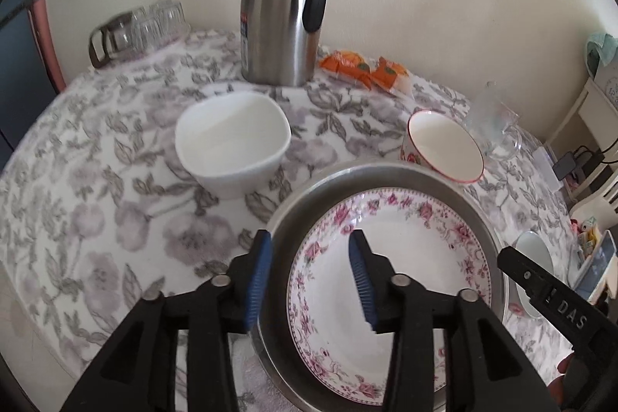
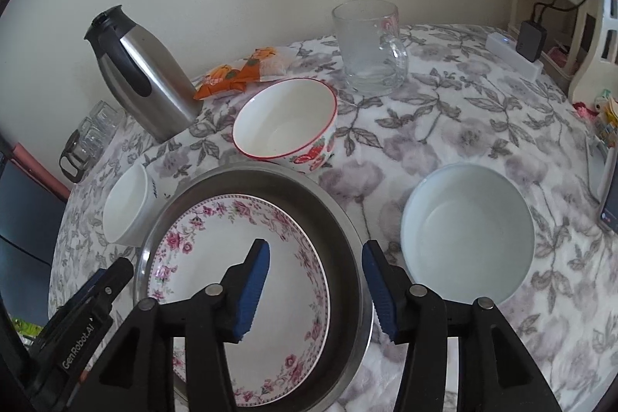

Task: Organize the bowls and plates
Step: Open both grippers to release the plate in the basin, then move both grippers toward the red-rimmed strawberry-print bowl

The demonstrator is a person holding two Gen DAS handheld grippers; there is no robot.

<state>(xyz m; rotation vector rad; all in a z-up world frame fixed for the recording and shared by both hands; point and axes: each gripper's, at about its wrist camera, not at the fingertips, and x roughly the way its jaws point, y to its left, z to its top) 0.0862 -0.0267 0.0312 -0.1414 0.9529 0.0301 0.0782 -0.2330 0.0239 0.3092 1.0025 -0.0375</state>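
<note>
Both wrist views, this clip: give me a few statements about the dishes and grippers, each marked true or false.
1. The floral plate lies inside the metal pan. True.
2. The left gripper is clamped shut on the plate. False: its jaws stand apart, straddling the pan's left rim, one finger outside and one over the plate.
3. The right gripper is open, its fingers either side of the pan's right rim. True.
4. The strawberry bowl is stacked inside the pale blue bowl. False: they stand apart on the tablecloth, both empty.
5. The steel thermos jug lies on its side. False: it stands upright near the wall.
</note>
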